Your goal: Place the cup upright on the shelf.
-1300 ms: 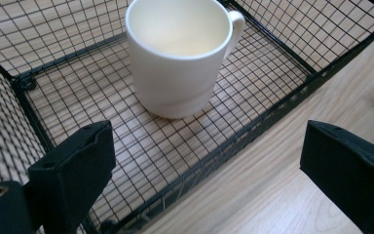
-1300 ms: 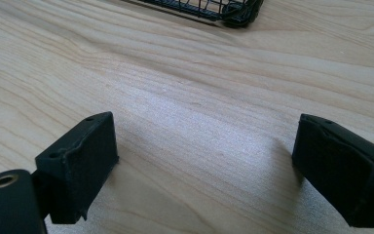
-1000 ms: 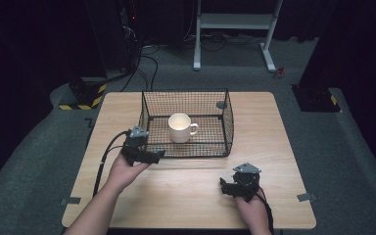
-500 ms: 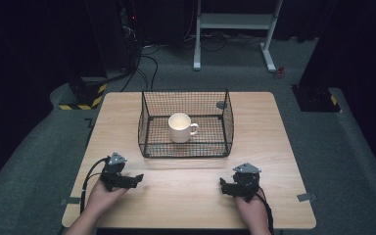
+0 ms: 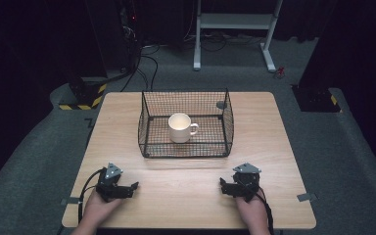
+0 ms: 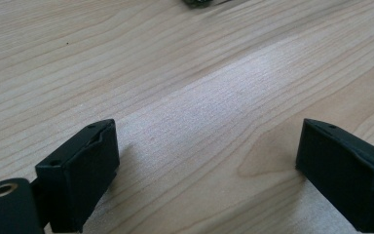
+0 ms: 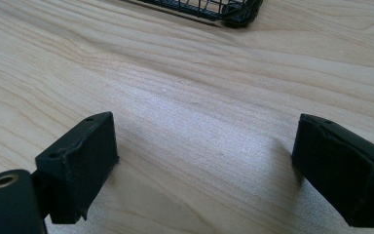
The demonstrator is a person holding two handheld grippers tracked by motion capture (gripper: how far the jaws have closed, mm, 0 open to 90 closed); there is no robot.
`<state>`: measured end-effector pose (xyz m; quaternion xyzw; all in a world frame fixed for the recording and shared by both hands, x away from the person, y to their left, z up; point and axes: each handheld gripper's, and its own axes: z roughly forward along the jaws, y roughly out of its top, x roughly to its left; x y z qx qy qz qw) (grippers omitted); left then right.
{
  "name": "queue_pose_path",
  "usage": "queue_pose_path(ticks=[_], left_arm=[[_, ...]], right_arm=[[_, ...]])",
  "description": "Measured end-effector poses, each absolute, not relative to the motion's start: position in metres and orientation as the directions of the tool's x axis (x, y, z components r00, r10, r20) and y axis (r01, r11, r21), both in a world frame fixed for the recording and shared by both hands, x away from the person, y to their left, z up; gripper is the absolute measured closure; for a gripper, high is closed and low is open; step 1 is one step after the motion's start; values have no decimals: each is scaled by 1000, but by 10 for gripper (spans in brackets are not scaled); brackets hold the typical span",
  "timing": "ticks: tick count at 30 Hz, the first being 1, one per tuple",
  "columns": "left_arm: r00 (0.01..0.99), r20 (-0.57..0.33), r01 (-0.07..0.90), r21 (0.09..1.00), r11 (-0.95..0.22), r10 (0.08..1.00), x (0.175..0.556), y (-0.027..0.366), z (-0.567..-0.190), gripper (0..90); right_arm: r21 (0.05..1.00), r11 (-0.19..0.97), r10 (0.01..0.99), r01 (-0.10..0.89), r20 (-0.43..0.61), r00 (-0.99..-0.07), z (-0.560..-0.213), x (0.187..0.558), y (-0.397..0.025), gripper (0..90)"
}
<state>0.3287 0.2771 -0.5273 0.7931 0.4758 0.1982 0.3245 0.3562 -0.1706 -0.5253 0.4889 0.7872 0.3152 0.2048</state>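
Note:
A white mug [image 5: 181,128] stands upright inside a black wire basket [image 5: 149,139] at the middle of the wooden table [image 5: 274,132]. My left gripper [image 5: 131,187] rests on the table near the front left edge, held by a hand, jaws wide open with only bare wood between them [image 6: 207,161]. My right gripper [image 5: 227,185] rests near the front right edge, also open over bare wood [image 7: 204,161]. A corner of the basket [image 7: 233,13] shows at the top of the right gripper view. Both grippers lie well short of the basket.
Grey carpet surrounds the table. A white desk frame [image 5: 235,29] stands beyond the far edge, and a black-and-yellow striped base [image 5: 81,98] sits off the far left corner. Cables run over the floor behind the table.
My left gripper has pulled back from the basket's front left corner to the table's front left edge and settled there. The right gripper has stayed put.

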Motion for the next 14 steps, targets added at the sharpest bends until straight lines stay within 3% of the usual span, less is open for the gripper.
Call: queue_pose_path(ticks=[14], left_arm=[[471,2,621,709,-333,882,328,278,-528,74]], right_arm=[[696,321,900,642,-13,-436,-525,356,-170,88]])
